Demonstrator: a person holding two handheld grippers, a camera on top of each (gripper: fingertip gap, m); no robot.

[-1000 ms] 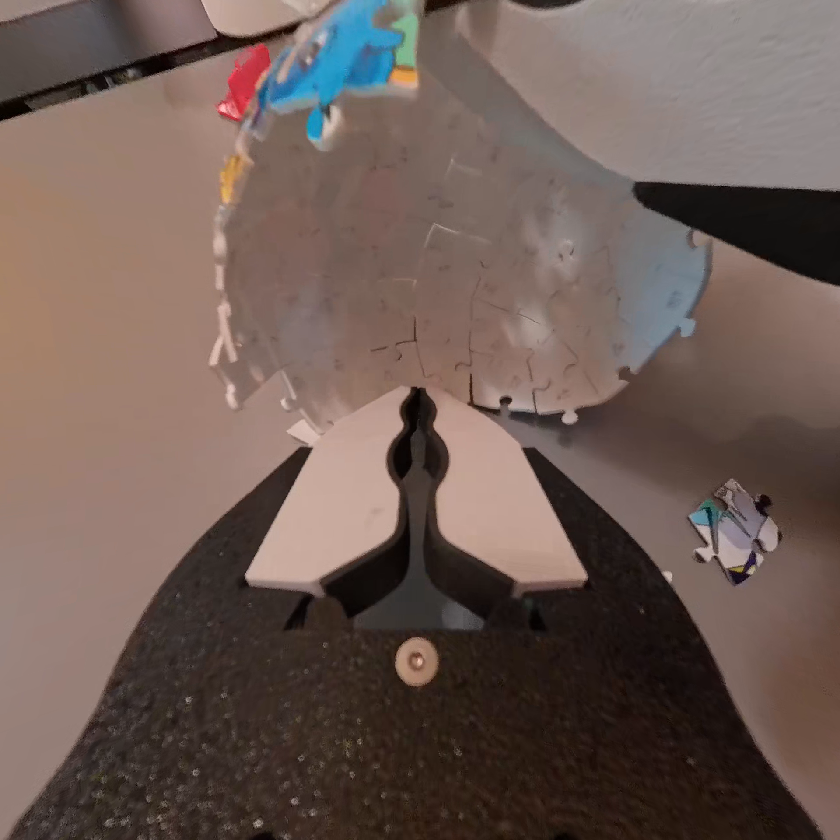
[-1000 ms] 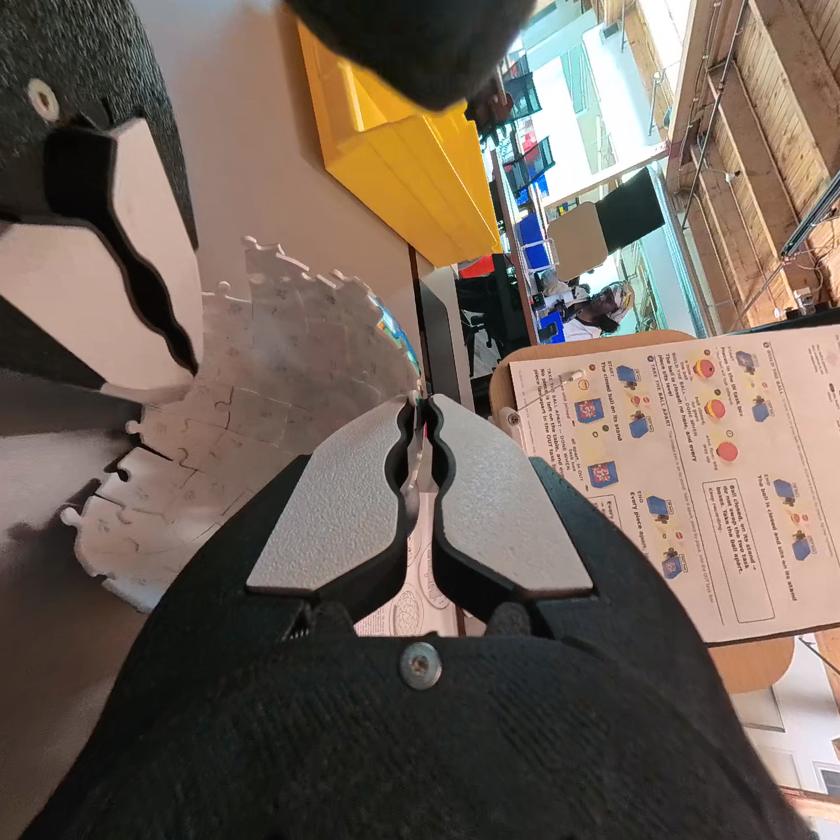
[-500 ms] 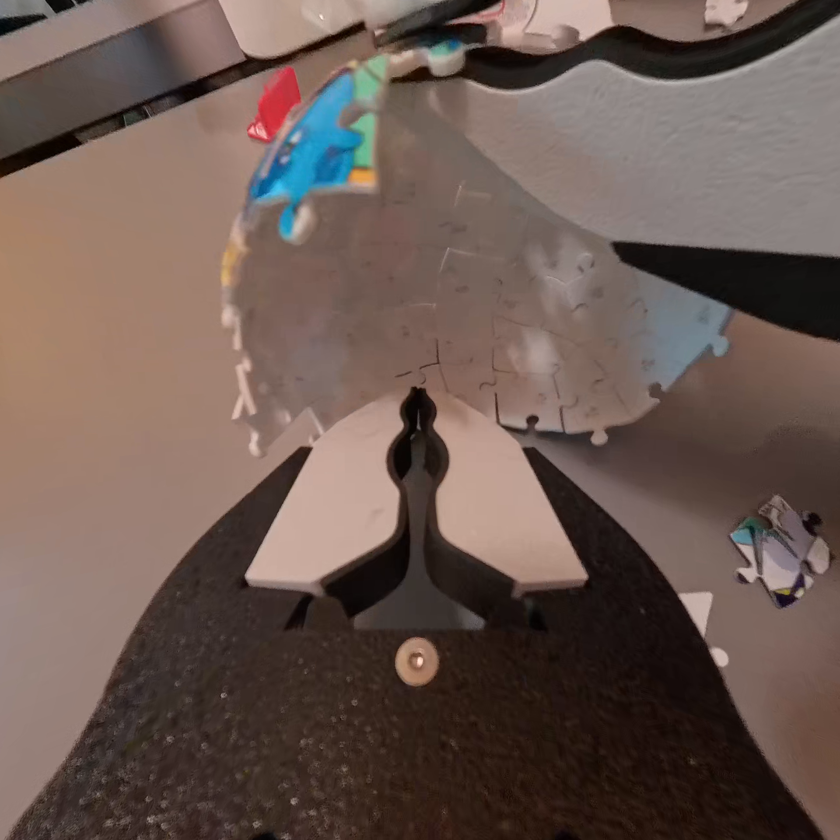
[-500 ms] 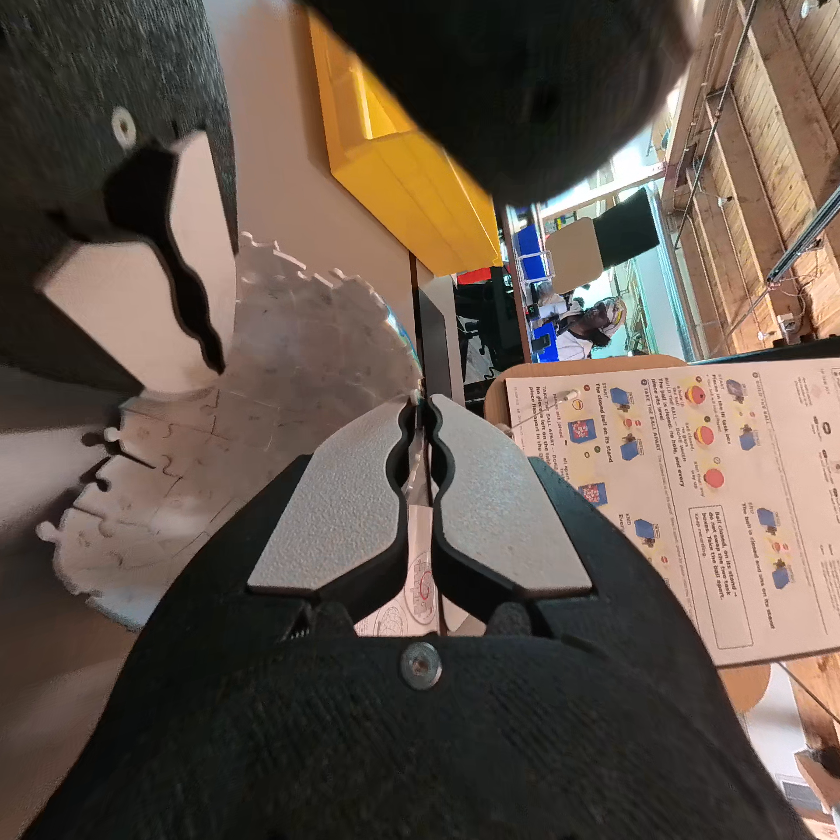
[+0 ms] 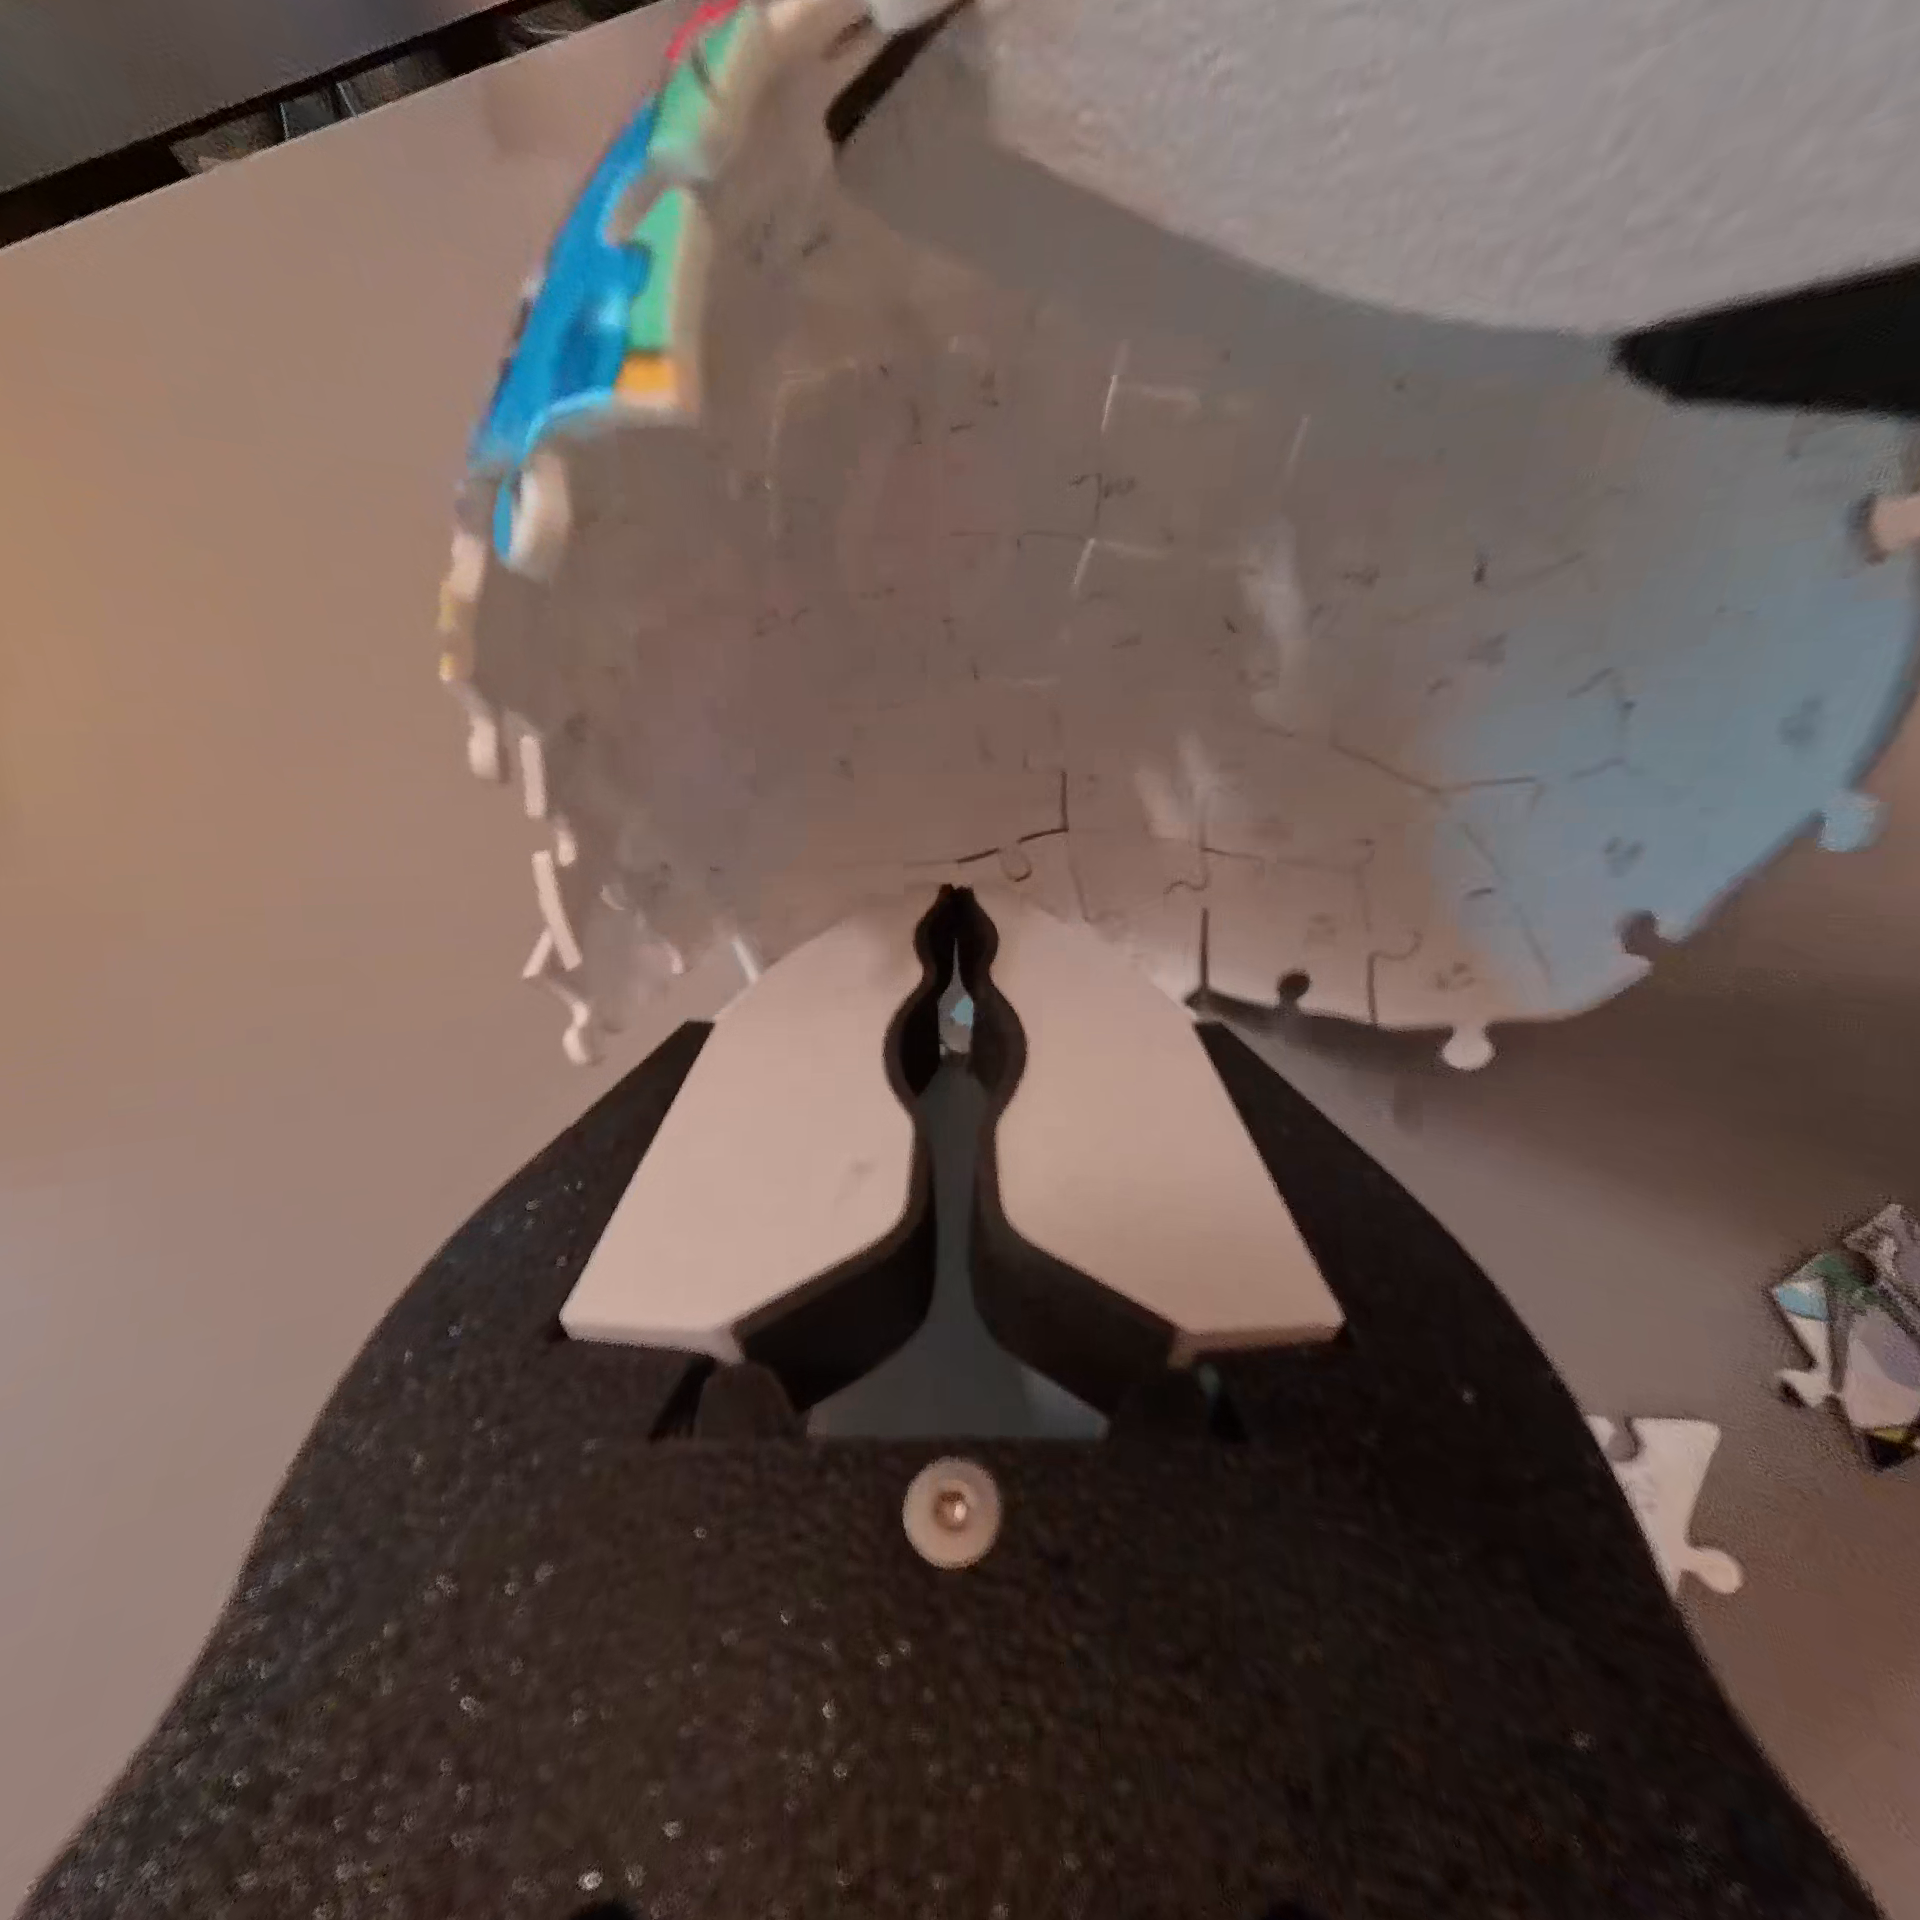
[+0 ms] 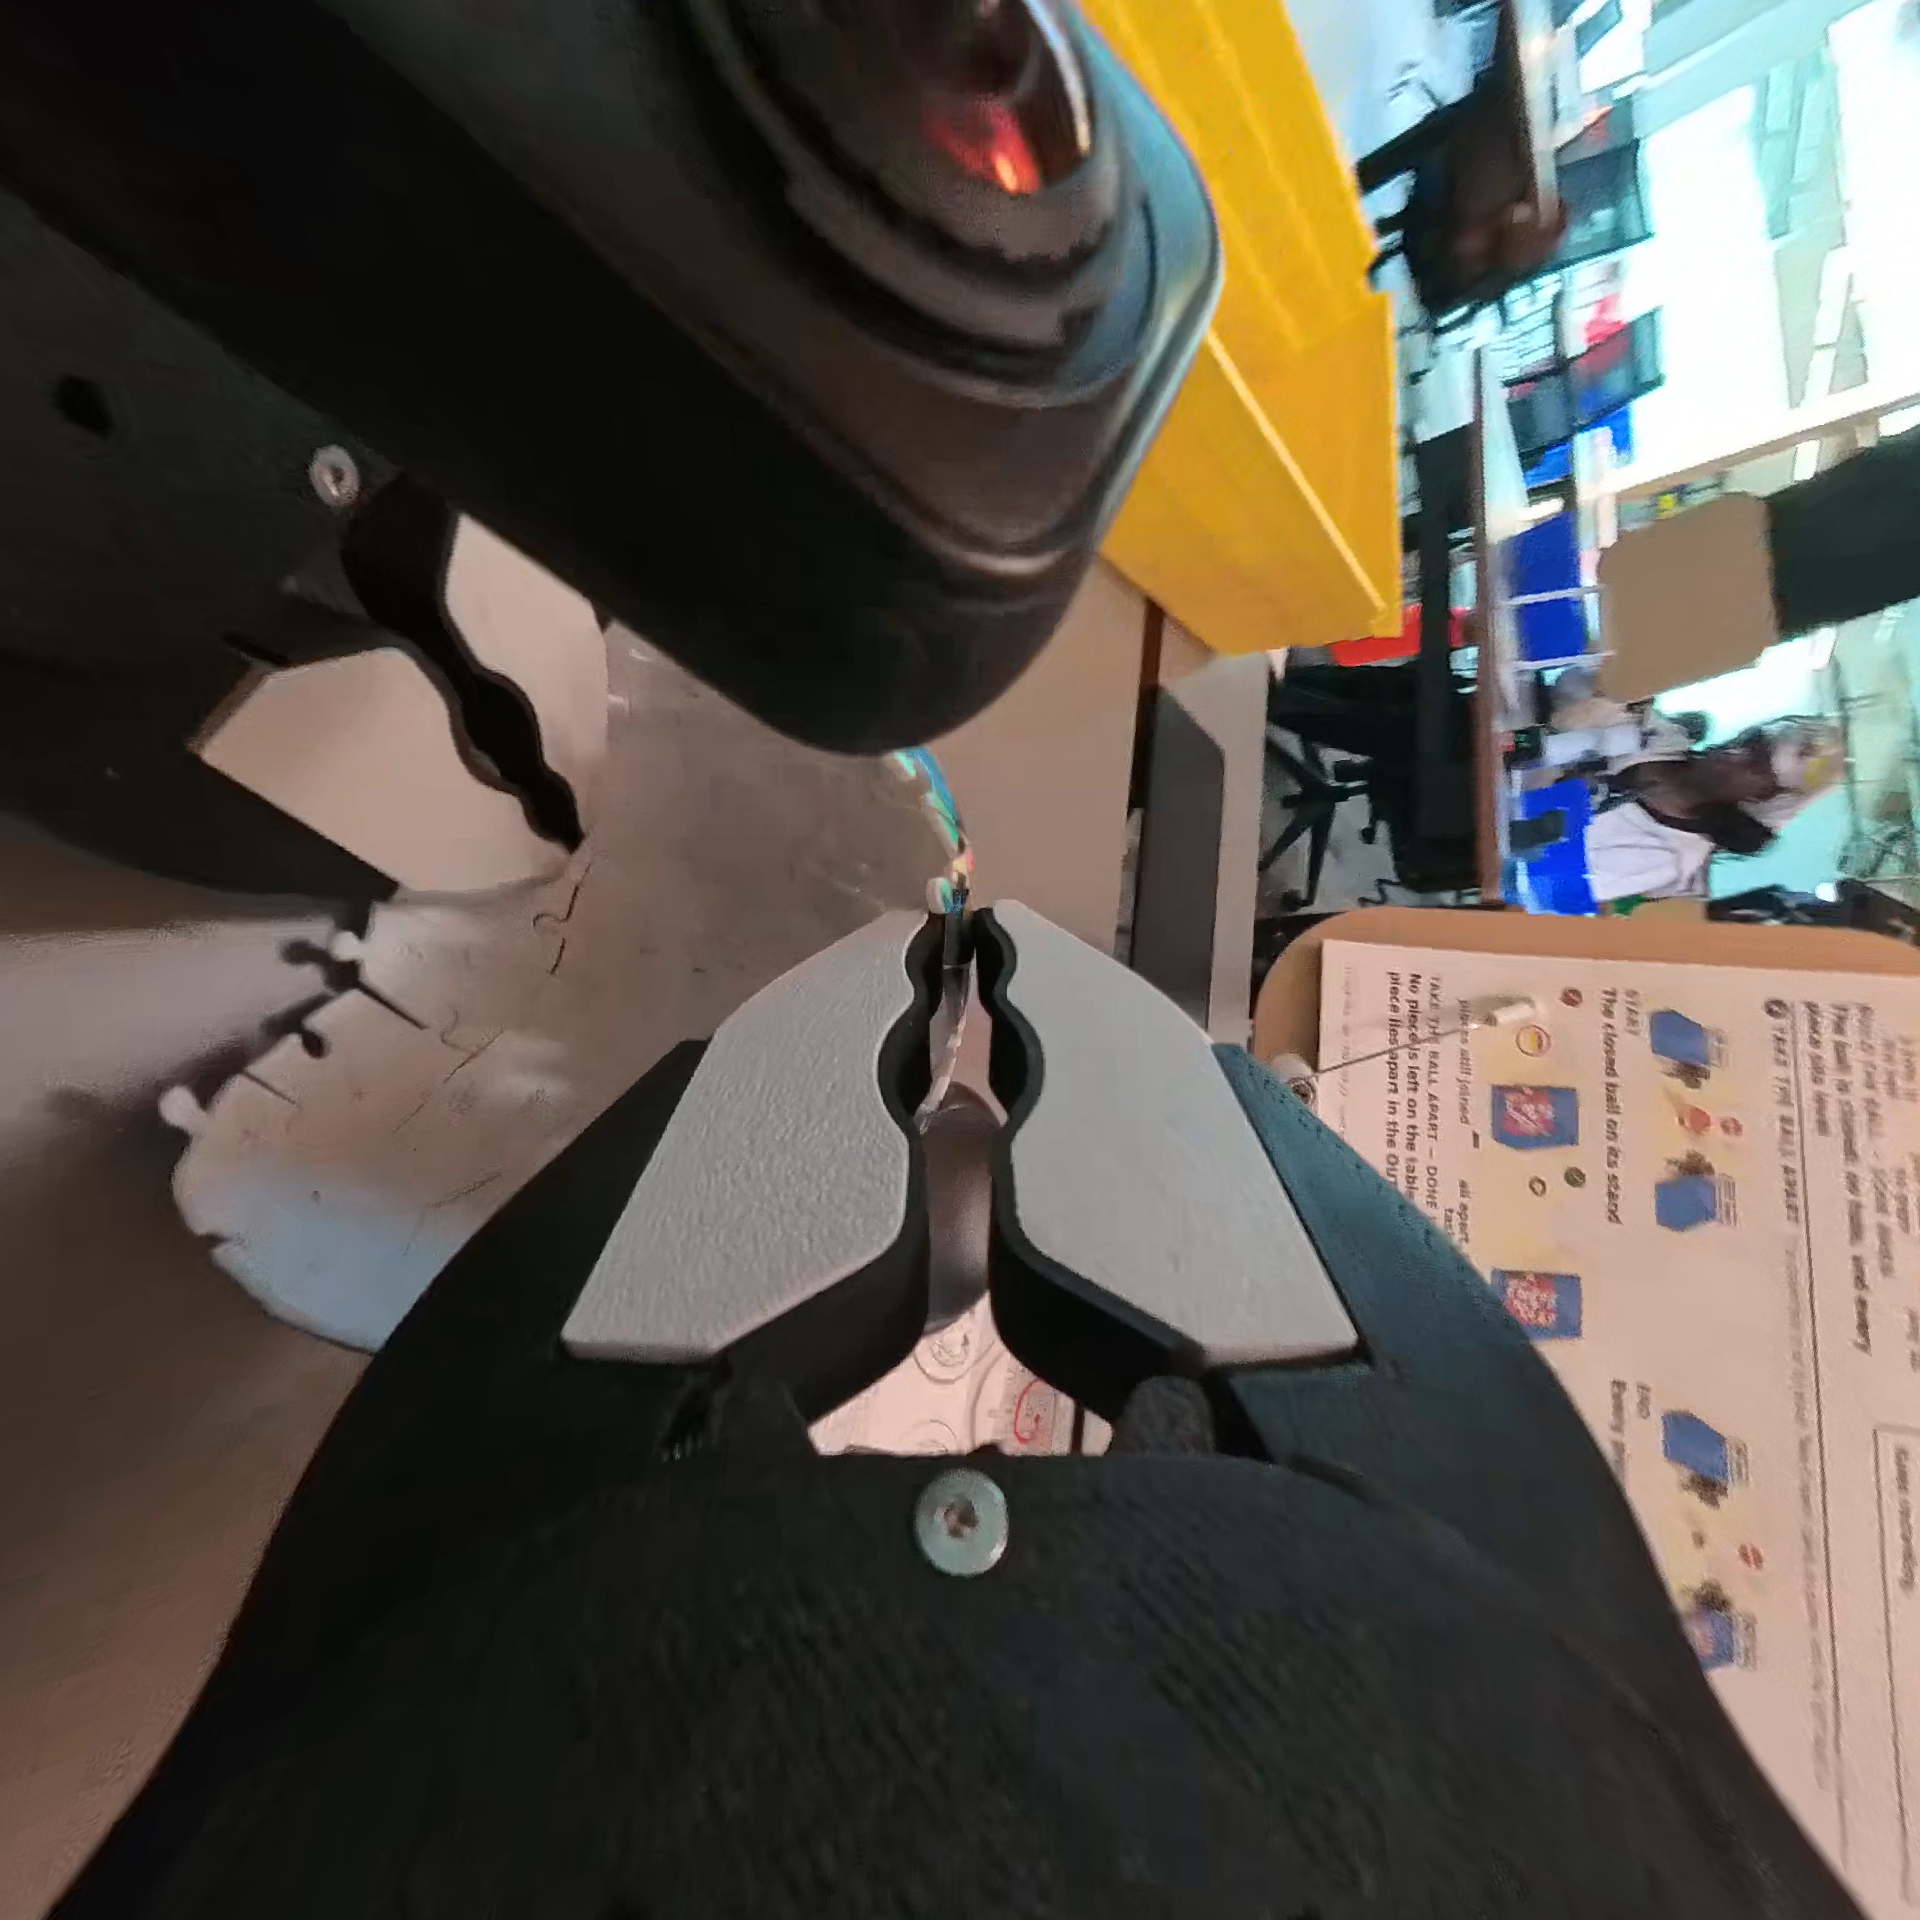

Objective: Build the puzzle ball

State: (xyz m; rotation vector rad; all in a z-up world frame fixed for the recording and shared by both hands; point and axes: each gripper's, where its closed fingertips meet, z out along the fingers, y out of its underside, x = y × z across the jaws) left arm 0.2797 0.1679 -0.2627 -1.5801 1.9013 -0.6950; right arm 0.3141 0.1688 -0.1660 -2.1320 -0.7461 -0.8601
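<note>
Grey puzzle shell (image 5: 1039, 623) between both tools

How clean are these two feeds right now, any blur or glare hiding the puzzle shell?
Left wrist view: the puzzle shell is motion-smeared, most at its coloured edge, and the right gripper's shadow darkens its top. Right wrist view: the left gripper looms large and soft, the shell's lower edge is washed out, and the background is bright and blurred.

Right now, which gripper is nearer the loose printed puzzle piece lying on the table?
Left. The left gripper, shut on the puzzle shell, has the loose piece below and right of it. The right gripper clamps the shell's upper rim, farther away.
</note>
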